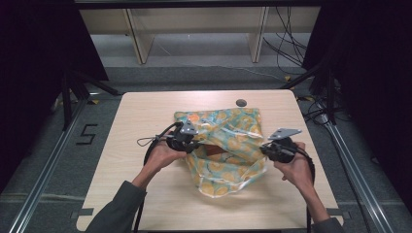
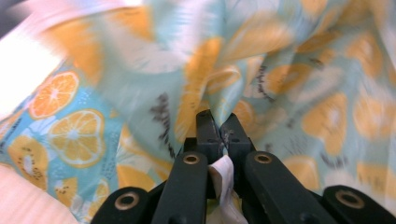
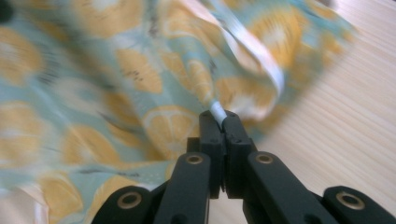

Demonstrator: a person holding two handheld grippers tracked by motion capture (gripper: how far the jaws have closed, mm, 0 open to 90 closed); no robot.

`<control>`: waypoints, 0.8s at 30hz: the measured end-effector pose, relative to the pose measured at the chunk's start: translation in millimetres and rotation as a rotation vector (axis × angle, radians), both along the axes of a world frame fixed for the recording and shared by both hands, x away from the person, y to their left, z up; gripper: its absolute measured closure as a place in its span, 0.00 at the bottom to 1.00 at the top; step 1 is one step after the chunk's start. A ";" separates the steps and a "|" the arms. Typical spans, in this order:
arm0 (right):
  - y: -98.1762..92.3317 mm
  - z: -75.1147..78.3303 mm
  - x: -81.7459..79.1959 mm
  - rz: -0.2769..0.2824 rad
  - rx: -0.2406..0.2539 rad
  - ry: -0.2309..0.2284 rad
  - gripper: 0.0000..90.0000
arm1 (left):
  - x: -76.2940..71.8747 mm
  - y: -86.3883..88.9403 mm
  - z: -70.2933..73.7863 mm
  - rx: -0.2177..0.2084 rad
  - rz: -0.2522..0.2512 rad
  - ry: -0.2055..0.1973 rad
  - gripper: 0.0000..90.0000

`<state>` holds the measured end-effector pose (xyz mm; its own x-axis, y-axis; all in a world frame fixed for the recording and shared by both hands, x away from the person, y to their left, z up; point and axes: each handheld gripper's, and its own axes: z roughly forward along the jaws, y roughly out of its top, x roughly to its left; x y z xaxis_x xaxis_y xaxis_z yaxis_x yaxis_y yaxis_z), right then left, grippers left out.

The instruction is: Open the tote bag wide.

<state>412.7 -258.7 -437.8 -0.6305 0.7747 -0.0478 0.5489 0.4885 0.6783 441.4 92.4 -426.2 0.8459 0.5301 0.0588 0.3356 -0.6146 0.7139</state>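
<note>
- Two tongs were at work on one thing: a bag of teal fabric [image 1: 228,145] printed with orange slices and kiwi, which lay crumpled near the middle of the light wooden tabletop [image 1: 141,116].
- The left tongs [image 1: 193,143] were clenched on the bag's left side; in the left gripper view [image 2: 219,125] the black jaws stood together with a fold of the fabric and a strip of white edging pinched between them.
- The right tongs [image 1: 265,149] were clenched on the bag's right edge; in the right gripper view [image 3: 218,122] a white hem [image 3: 217,111] ran straight into the closed jaws, with bare tabletop [image 3: 345,116] to the right of it.
- The person's left hand [image 1: 163,156] and right hand [image 1: 297,167] came in from the bottom of the high view, each wrapped around its gripper body, sleeves at the near edge.
- The bag sat between the two hands, its upper part lying flat toward the far side of the tabletop and its lower part bunched and lifted where it was held.
- A darker opening with something reddish inside showed at the bag's middle; what it was could not be told.
- A small round hole [image 1: 241,103] lay in the tabletop just beyond the bag's far edge.
- A black cable [image 1: 150,141] looped from the left gripper over the tabletop.
</note>
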 end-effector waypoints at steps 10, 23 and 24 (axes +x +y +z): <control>-43.1 -5.2 7.6 -0.107 -0.001 0.007 1.00 | -15.3 24.1 37.5 -0.139 -0.016 -0.061 0.98; -30.9 -11.5 9.3 -0.053 0.079 0.062 0.71 | 54.8 42.6 -0.5 -0.135 0.163 0.107 0.97; -29.4 -7.0 7.8 -0.051 0.105 0.040 0.66 | 54.8 43.9 -2.9 -0.131 0.161 0.108 0.97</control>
